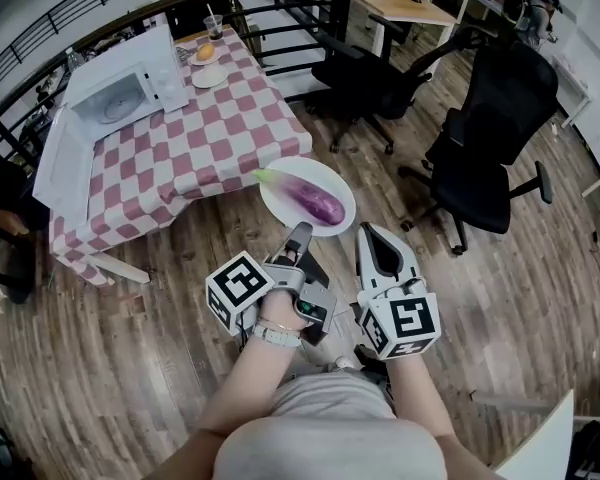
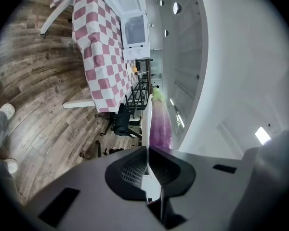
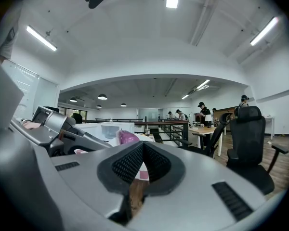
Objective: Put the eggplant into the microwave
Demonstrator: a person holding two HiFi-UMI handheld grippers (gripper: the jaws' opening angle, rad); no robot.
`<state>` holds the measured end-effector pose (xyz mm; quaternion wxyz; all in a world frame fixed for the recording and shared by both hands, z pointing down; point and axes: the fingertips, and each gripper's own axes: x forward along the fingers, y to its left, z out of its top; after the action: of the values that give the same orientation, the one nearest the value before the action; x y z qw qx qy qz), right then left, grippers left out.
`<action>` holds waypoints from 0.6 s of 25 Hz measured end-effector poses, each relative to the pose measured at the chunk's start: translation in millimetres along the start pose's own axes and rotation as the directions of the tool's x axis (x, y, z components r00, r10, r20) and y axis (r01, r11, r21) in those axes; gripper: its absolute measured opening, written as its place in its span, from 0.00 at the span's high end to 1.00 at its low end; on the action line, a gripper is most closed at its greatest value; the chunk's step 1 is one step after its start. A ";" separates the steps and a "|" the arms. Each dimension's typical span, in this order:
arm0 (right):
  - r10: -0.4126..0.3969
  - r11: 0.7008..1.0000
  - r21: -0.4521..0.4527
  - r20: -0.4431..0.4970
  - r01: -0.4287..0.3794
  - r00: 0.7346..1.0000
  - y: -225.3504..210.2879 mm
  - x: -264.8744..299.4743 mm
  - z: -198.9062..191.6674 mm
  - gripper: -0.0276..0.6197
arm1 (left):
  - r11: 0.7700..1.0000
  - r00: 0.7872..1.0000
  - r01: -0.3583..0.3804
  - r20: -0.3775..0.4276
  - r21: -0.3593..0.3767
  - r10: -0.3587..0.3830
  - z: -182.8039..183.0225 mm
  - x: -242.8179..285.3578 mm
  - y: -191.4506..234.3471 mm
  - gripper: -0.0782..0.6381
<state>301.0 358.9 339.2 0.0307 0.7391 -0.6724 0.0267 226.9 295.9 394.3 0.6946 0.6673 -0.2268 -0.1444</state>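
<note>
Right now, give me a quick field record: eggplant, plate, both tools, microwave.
eggplant: lying on the white plate
plate: in front of the table, rim clamped by the left tool
left tool: shut on the plate
right tool: shut, nothing between its jaws, beside the plate
microwave: far left corner of the table, door open

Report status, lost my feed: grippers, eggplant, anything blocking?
Left gripper shut on plate rim; right gripper shut, empty. Eggplant lying on that plate, short of the table. Microwave door open, nothing blocking it.
</note>
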 end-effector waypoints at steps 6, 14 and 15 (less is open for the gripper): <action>0.038 0.999 -0.025 -0.012 -0.038 0.999 27.8 35.8 -0.8 0.92 | 1.000 1.000 -0.010 0.004 -0.016 0.010 36.6 -0.4 6.8 0.87; 0.087 0.995 -0.043 -0.016 -0.088 0.996 64.7 85.6 3.4 0.92 | 0.999 0.999 0.005 0.035 -0.032 -0.004 91.6 0.2 5.6 0.87; 0.094 0.995 -0.045 -0.016 -0.094 0.995 69.7 91.7 3.9 0.92 | 0.999 0.999 0.007 0.038 -0.032 -0.006 98.3 -0.2 5.4 0.87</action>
<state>240.3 261.1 343.4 0.0508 0.7055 -0.7067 0.0179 176.3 211.7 400.2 0.7002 0.6540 -0.2352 -0.1629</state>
